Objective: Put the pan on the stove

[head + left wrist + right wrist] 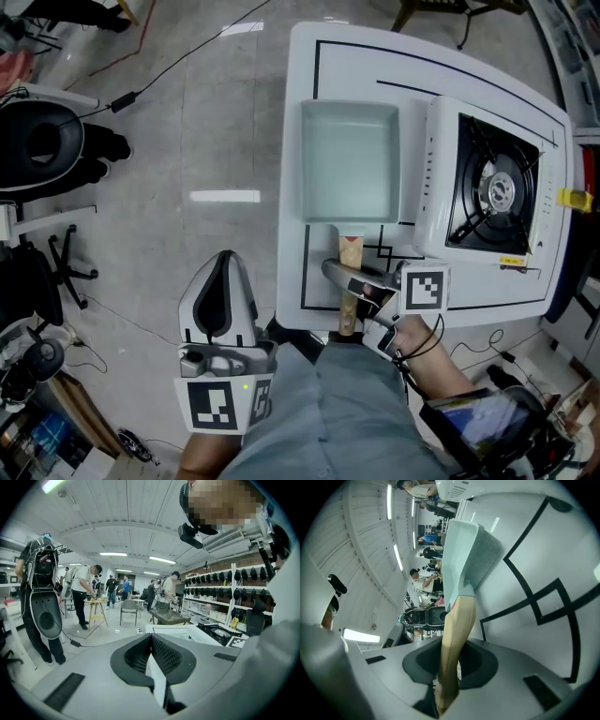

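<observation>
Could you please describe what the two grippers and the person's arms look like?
The left gripper has a smooth white and grey shell with a black centre, a small green light and a cube with black-and-white square markers. The right gripper carries a matching marker cube. A black cord loops round the right wrist. The person wears blue-grey clothing.

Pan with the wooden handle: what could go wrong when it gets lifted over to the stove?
1. The right gripper grips only the handle, well back from the square body of the pan, so the pan might droop or twist in the jaws.
2. The stove stands close beside the pan and looks raised, so a low lift could knock the pan against its white side.
</observation>
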A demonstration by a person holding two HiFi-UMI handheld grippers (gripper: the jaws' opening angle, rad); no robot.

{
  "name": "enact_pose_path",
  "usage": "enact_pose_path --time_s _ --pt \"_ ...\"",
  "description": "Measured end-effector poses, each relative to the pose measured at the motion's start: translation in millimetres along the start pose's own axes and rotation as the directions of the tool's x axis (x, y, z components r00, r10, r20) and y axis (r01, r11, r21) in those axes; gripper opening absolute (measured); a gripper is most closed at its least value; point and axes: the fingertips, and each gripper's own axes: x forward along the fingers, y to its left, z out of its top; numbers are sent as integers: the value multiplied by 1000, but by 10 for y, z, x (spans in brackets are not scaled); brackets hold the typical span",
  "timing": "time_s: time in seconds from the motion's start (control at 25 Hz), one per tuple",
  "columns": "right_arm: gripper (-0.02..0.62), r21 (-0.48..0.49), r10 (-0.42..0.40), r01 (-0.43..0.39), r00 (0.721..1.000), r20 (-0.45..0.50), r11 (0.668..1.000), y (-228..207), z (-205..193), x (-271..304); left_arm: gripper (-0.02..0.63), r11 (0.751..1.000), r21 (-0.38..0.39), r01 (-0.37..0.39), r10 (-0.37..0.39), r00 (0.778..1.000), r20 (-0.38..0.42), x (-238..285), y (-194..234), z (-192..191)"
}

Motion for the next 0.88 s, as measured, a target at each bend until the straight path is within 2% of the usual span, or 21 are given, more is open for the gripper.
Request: enact_pose_path --time_s 0.36,0.64,0.88 --pt "92 -13 -3 4 1000 15 1000 56 58 14 18 1000 6 14 -14 1000 10 -39 -37 53" --pt "89 -15 60 -60 998 6 998 284 61 71 18 1000 3 21 -21 1000 24 -82 -47 115" --pt "89 -43 82 -81 996 25 996 543 62 83 18 1000 4 26 -26 999 40 -194 -26 216"
